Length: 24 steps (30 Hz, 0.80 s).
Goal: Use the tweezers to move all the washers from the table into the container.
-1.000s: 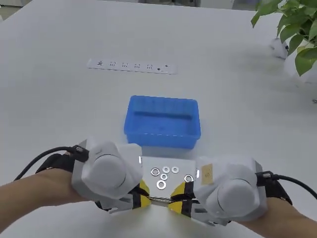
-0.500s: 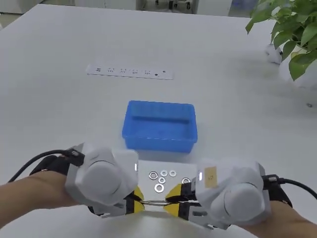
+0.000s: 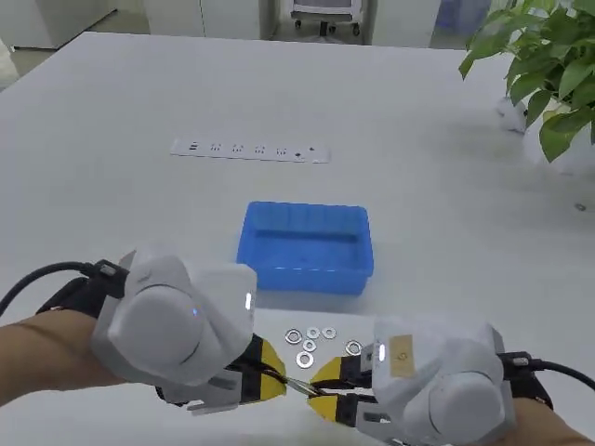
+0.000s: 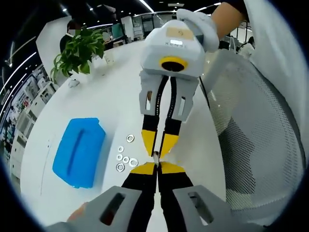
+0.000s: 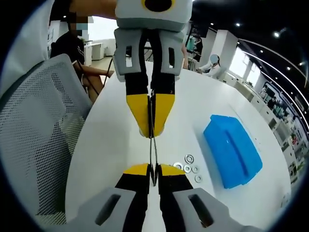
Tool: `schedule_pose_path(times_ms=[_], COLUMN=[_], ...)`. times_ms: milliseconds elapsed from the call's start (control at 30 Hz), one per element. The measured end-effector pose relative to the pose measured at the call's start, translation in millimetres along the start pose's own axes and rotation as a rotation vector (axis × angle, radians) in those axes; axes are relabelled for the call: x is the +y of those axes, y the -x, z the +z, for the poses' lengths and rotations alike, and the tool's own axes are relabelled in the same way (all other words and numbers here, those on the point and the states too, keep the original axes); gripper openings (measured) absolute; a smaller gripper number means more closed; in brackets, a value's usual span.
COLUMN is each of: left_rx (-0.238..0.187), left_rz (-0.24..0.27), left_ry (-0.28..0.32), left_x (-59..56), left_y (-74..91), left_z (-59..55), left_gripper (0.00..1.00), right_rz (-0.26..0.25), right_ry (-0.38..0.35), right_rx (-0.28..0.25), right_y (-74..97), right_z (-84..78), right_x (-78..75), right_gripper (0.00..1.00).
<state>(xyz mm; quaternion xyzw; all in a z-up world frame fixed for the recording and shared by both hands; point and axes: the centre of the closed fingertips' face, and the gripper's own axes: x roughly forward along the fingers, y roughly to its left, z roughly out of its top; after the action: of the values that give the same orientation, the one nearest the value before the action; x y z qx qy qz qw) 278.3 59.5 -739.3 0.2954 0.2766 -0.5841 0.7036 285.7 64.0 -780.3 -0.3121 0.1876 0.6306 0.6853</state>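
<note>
White tabletop runs wide and bare around the blue container. Since a second ago the whole head view has shifted with the camera, but the six washers lie as they did, clustered on the table just on the near side of the container, none inside it.

What has changed is nearer the person than the washers. The left gripper and right gripper have drawn closer tip to tip, and the left one now looms larger in the head view. The tweezers, which lay level between them, now slant.

In the left gripper view its jaws are pressed nearly together on one end of the tweezers, with the right gripper meeting them nose to nose. In the right gripper view its jaws are likewise clamped narrow on the tweezers, whose thin length runs up into the left gripper.

Beyond the container there is open table up to a power strip; to its left and right the surface is free. A plant stands well off to the container's far right. On the near side, past the grippers, the table edge curves close by, with a mesh chair just beyond it.
</note>
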Motion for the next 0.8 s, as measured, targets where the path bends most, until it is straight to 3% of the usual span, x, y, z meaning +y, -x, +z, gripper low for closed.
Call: schedule_pose_path(times_ms=[467, 600, 800], left_rx=[-0.048, -0.092, -0.128], left_rz=[0.024, 0.039, 0.022], left_ry=[-0.008, 0.009, 0.013], left_x=[-0.8, 4.8, 3.1], left_y=[-9.7, -9.9, -11.4], left_z=[15.4, 24.4, 33.5], left_gripper=[0.05, 0.08, 0.08], right_rz=[-0.014, -0.017, -0.020], right_ry=[-0.052, -0.078, -0.092], right_rx=[-0.058, -0.075, -0.086], right_y=[9.9, 12.3, 14.0], right_z=[-5.6, -8.0, -8.3], right_x=[-0.1, -1.7, -2.3], right_gripper=[0.06, 0.06, 0.07])
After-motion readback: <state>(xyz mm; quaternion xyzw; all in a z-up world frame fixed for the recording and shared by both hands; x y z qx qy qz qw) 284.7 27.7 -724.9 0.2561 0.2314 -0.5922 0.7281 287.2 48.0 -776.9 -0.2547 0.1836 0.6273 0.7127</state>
